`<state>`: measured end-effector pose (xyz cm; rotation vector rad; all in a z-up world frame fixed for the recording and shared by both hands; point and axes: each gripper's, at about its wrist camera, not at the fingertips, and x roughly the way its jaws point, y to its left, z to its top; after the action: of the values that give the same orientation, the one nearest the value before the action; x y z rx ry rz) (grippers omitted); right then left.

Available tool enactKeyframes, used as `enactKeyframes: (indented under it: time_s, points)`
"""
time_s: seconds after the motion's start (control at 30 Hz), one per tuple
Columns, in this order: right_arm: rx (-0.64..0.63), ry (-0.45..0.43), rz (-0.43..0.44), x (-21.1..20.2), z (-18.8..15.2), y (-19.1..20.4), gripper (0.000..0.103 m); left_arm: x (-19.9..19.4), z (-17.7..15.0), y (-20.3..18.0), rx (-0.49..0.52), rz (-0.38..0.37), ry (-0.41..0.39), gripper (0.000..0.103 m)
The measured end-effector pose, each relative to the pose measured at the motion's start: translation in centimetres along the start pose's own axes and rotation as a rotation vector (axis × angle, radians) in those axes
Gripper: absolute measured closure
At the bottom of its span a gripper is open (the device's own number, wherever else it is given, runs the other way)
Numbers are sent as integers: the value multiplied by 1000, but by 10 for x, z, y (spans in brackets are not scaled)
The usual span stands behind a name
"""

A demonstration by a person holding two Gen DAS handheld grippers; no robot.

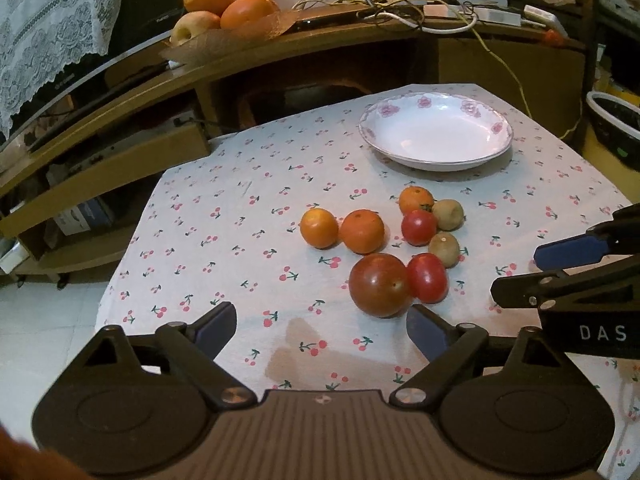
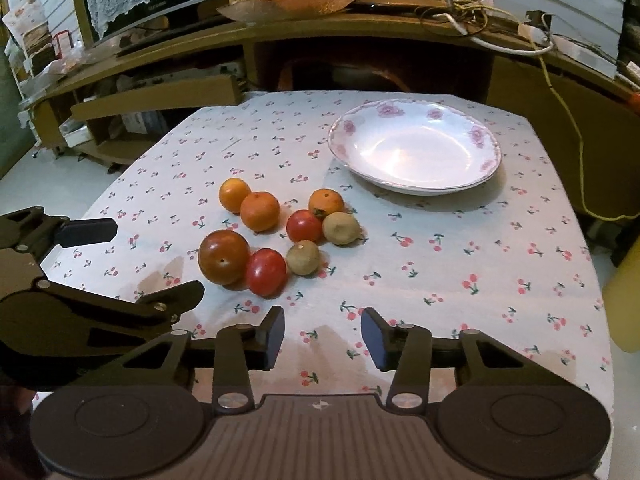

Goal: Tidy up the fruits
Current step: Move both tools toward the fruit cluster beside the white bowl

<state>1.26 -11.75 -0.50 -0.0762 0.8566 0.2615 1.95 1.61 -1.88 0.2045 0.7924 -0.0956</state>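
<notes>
Both black two-finger grippers, left (image 1: pixel 320 330) and right (image 2: pixel 322 338), hover spread wide and empty, near a cluster of round orange, red and brownish fruits (image 2: pixel 280 236) on the cherry-print tablecloth (image 2: pixel 440 272).

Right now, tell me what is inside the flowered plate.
Nothing: the plate shows only bare white glaze. All fruit lies on the tablecloth nearby. Whatever is underneath the plate is hidden.

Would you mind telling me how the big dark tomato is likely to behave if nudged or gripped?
The big tomato is round, so it would probably roll on the flat cloth. It touches a red tomato, likely shoving it. Its glossy skin may slip.
</notes>
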Motion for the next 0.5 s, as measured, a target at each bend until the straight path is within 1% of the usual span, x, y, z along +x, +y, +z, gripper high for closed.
enactKeyframes:
  time_s: [0.2,0.3,0.43,0.5]
  points:
    - [1,13,34,9,7,1,58,3,1,9,-9,17,3,8]
    - [0,19,66,13,10,2,59,4,0,14,-12,24,2,8]
    - [3,31,112,21,15,5,64,5,-1,19,-20,18,0,8]
    - [2,37,121,25,17,7,66,5,-1,20,-22,9,0,8]
